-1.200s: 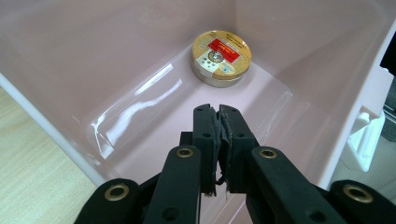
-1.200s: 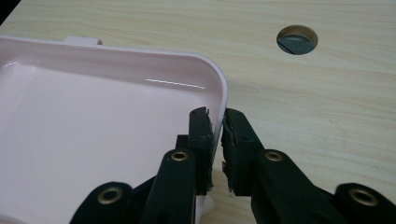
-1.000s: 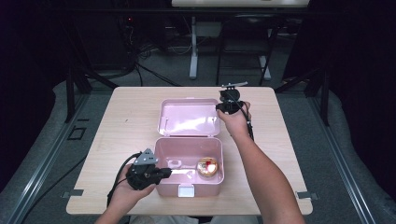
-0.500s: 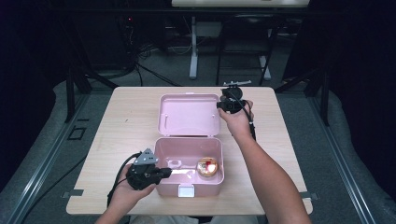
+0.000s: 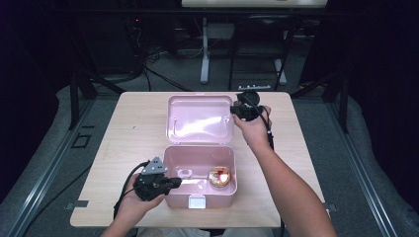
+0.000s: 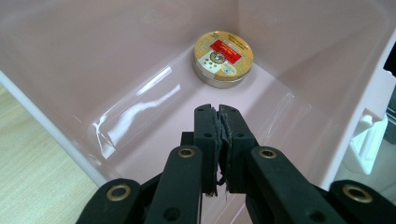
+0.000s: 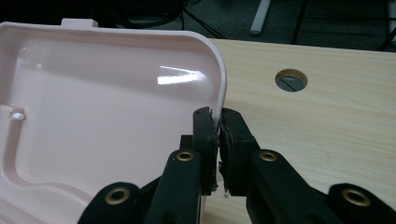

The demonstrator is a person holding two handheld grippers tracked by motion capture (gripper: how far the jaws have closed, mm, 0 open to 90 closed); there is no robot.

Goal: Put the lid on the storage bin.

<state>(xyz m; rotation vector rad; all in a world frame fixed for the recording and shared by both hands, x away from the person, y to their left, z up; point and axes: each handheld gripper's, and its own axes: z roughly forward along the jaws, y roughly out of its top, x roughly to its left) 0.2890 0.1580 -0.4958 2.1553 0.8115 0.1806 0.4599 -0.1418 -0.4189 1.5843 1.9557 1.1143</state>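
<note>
Partly, the right gripper (image 7: 218,122) hid the lid's (image 5: 200,118) edge, its jaws pinched narrow on that right rim, while the pink box's (image 5: 199,197) near-left wall hid the left gripper (image 5: 173,182) tips in the high view; its jaws sat closed with nothing between them, over the box's floor. The pale wooden tabletop (image 5: 128,133) stood in a dark room with cables and stands behind. A round gold tin (image 6: 223,58) lay inside the box's right corner, apart from both grippers.
</note>
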